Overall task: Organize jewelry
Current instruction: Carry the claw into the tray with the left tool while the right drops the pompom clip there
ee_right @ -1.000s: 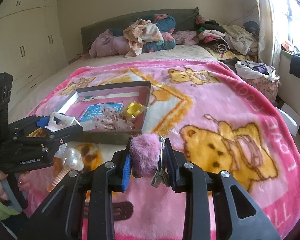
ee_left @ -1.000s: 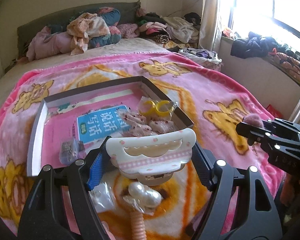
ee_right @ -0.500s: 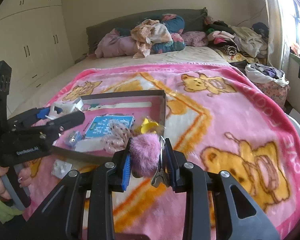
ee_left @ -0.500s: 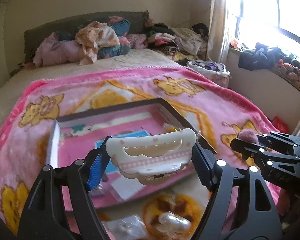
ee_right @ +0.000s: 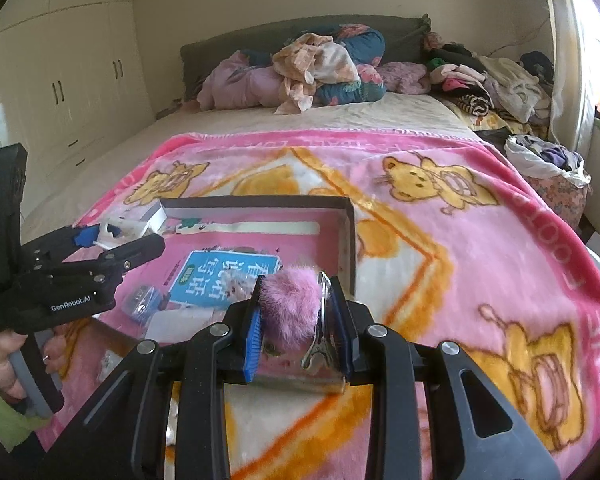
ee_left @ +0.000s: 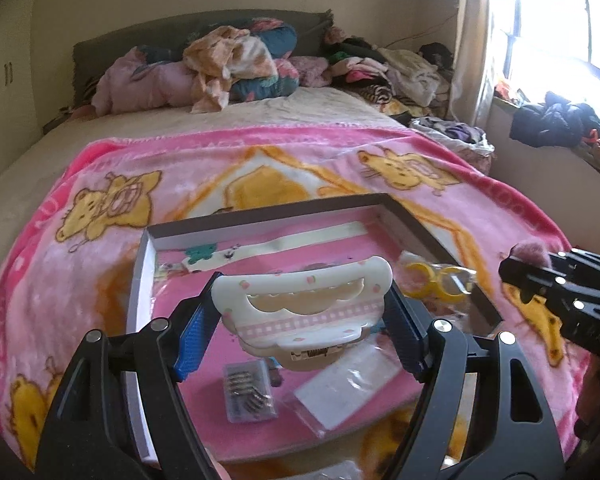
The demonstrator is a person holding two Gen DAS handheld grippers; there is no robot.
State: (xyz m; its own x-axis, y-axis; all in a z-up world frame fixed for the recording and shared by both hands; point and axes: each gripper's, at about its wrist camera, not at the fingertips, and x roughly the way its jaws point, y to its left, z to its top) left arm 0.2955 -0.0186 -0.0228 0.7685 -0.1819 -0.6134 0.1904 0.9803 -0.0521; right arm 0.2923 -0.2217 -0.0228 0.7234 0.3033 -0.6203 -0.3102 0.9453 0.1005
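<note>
My left gripper (ee_left: 302, 322) is shut on a white and pink claw hair clip (ee_left: 304, 312) and holds it above the open shallow box (ee_left: 260, 216). My right gripper (ee_right: 298, 320) is shut on a pink fluffy pom-pom hair clip (ee_right: 290, 306) with a silver metal clasp, above the box's near right corner (ee_right: 346, 240). In the box lie a blue book (ee_right: 224, 276), yellow rings (ee_left: 436, 280), a small pack of hairpins (ee_left: 246, 392) and a clear packet (ee_left: 348, 392). The right gripper shows in the left wrist view (ee_left: 516, 270); the left gripper shows in the right wrist view (ee_right: 112, 240).
The box sits on a pink bear-print blanket (ee_right: 460, 240) on a bed. Piled clothes (ee_right: 320, 68) lie at the headboard. Wardrobes (ee_right: 60, 92) stand at the left, a window (ee_left: 560, 20) and more clothes at the right.
Both grippers have moved forward and up over the box, each holding its clip. The box now lies under the left gripper; the items on the blanket in front of it have dropped from view.
</note>
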